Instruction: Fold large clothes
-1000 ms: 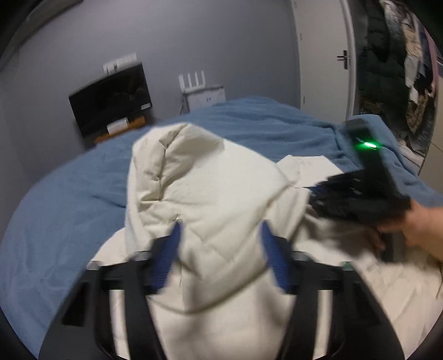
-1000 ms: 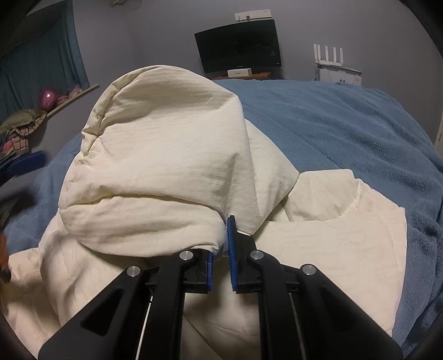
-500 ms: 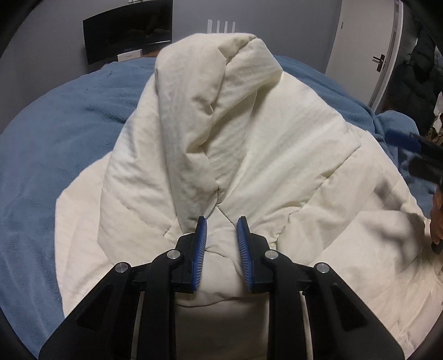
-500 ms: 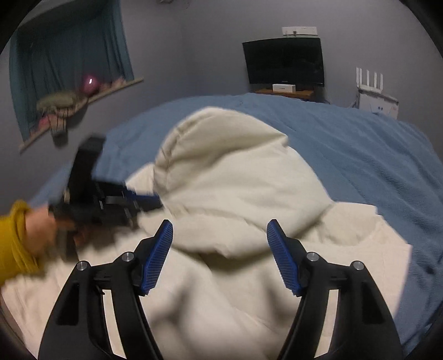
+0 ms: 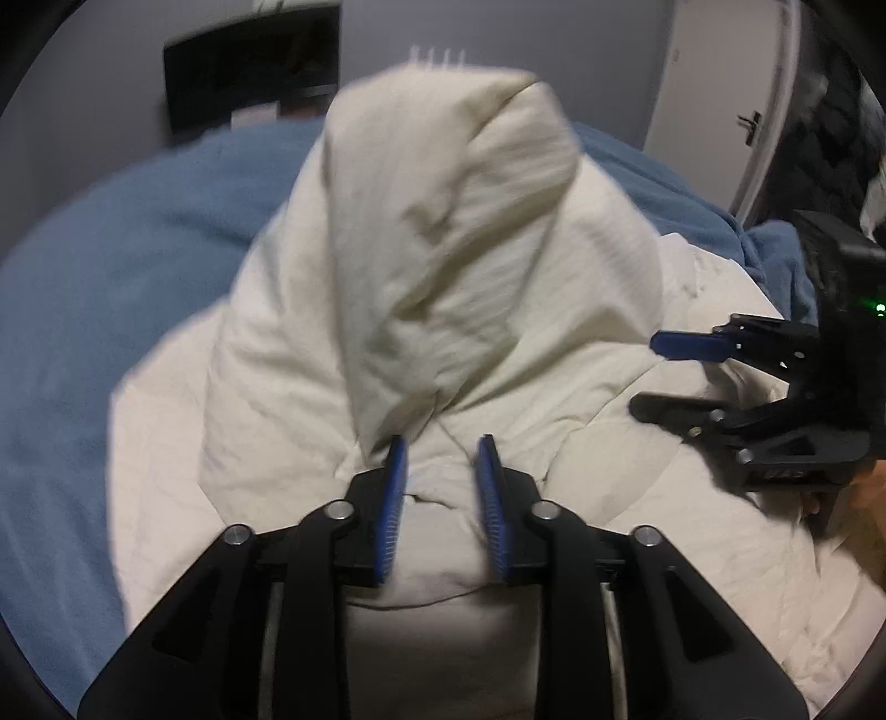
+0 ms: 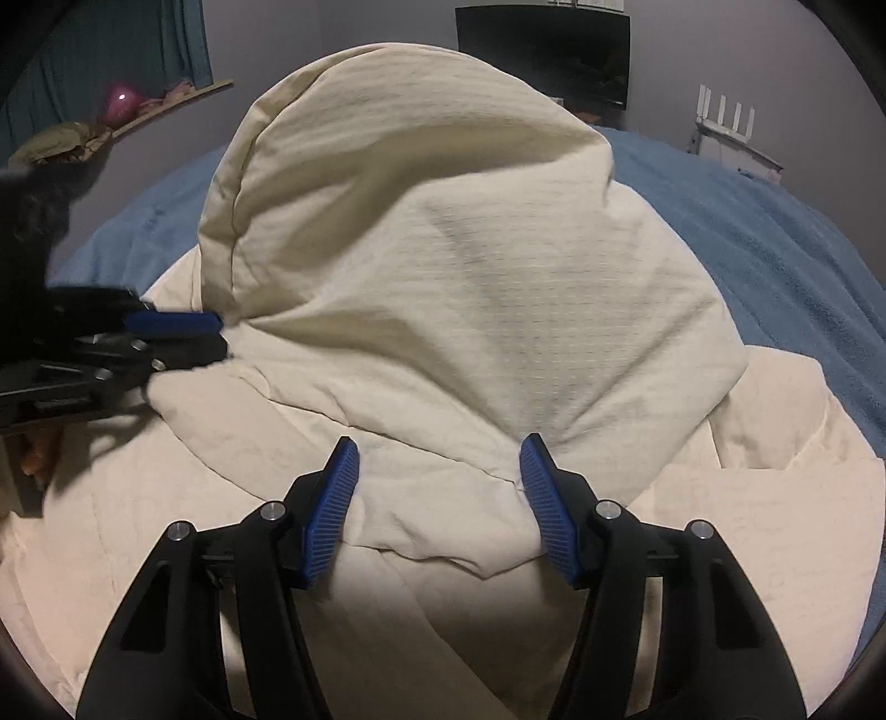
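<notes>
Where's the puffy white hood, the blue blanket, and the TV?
cream hood [image 6: 443,232], right wrist view, its front panel.
blue blanket [image 6: 775,260], right wrist view, bare stretch at right.
black TV [image 6: 554,50], right wrist view, its screen.

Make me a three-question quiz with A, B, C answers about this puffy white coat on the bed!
1. Where does the cream coat lie?
A. on a blue blanket
B. on a wooden floor
C. in a basket

2. What colour are the gripper pads?
A. red
B. blue
C. green

3. How is the right gripper?
A. shut on a sock
B. out of sight
C. open

Answers:
1 A, the blue blanket spreads around the coat.
2 B, both pads show blue in the right wrist view.
3 C, its pads stand wide apart either side of a fold of coat, while the left gripper pinches the fabric.
</notes>
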Demonstrator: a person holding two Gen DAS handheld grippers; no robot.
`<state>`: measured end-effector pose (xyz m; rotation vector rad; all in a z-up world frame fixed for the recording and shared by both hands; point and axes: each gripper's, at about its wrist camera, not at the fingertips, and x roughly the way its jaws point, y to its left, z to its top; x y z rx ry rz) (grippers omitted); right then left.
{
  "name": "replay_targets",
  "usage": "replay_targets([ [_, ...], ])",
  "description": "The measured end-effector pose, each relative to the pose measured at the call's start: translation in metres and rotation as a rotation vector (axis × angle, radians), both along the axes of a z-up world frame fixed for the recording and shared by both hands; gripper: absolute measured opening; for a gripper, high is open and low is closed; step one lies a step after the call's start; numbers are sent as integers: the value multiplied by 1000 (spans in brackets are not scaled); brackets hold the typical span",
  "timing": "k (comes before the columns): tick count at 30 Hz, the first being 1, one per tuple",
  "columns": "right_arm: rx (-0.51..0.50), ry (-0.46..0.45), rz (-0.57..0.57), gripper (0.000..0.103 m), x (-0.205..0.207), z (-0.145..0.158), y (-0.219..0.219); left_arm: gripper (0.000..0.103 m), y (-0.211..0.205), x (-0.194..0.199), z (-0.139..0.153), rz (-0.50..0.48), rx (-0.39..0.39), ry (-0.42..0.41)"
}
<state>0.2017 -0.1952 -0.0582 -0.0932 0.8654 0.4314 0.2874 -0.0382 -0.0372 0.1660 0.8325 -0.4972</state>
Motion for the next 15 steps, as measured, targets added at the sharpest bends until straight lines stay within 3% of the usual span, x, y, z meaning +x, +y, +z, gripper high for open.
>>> replay_targets([
  [2, 15, -5, -1, 58, 1, -1, -2, 46, -6, -1, 21, -11, -28, -59],
  [4, 29, -4, -3, 58, 2, -3, -4, 48, -13, 7, 44, 0, -59, -108],
  [7, 20, -8, -4, 58, 3, -4, -5, 47, -28, 25, 66, 36, -24, -165],
  [9, 13, -13, -4, 58, -1, -5, -3, 36, -35, 36, 71, 54, 7, -192],
  [10, 11, -14, -3, 58, -2, -5, -3, 15, -39, 44, 71, 86, 39, -201],
  [15, 7, -14, 3, 58, -7, -7, 2, 9, -34, 74, 50, 201, 100, -131],
])
